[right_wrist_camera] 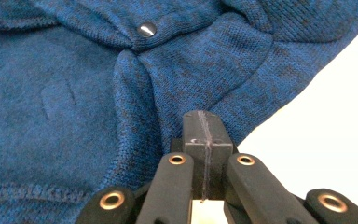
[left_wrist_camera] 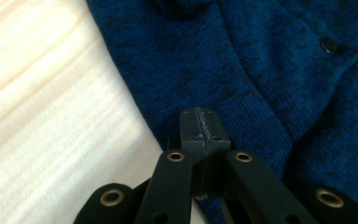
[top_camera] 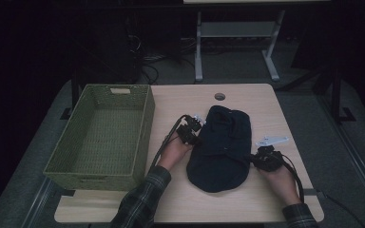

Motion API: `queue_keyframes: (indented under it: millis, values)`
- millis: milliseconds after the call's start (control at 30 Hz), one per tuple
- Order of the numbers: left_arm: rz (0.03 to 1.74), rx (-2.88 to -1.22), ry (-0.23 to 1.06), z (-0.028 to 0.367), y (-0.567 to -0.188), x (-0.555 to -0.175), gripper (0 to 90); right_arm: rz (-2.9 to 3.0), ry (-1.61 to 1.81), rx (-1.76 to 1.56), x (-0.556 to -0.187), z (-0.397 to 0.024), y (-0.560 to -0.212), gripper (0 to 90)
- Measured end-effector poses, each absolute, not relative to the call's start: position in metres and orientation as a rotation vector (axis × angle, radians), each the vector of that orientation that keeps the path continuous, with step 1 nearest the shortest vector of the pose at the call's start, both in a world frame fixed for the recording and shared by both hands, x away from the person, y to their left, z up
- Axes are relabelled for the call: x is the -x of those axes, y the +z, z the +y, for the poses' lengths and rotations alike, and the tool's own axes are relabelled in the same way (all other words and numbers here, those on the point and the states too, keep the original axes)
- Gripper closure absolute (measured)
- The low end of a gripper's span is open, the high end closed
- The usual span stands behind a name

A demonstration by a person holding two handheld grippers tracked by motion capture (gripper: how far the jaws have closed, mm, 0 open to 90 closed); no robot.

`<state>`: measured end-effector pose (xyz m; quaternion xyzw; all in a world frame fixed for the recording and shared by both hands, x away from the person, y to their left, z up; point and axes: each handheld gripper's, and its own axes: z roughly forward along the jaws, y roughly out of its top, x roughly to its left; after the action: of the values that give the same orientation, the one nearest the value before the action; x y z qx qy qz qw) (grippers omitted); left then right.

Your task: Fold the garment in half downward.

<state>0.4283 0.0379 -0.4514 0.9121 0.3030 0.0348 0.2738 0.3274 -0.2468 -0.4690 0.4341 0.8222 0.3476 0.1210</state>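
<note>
blue knit garment (top_camera: 221,147) lies at frame centre on the wooden surface (top_camera: 266,199); no readable writing. left gripper (left_wrist_camera: 199,133) and right gripper (right_wrist_camera: 205,135) fingers closed, each pinching its edge.

Over on the left sits a green woven basket (top_camera: 100,137) on the light wooden table (top_camera: 266,109), and there's a round cable hole (top_camera: 220,96) near the far edge. Behind stand white desk legs (top_camera: 198,47) and tangled cables (top_camera: 147,66) on the floor.
</note>
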Motion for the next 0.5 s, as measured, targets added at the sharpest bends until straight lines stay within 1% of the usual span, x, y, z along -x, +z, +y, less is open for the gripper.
queue_keyframes:
  millis: [233,500]
  values:
    - [0.808,-2.464,0.102,0.04,-0.451,-0.417,90.0,2.407,1.016,-1.262,-0.327,-0.247,-0.469,90.0]
    - [0.791,-2.466,0.084,0.047,-0.451,-0.404,90.0,2.423,1.017,-1.248,-0.325,-0.245,-0.468,90.0]
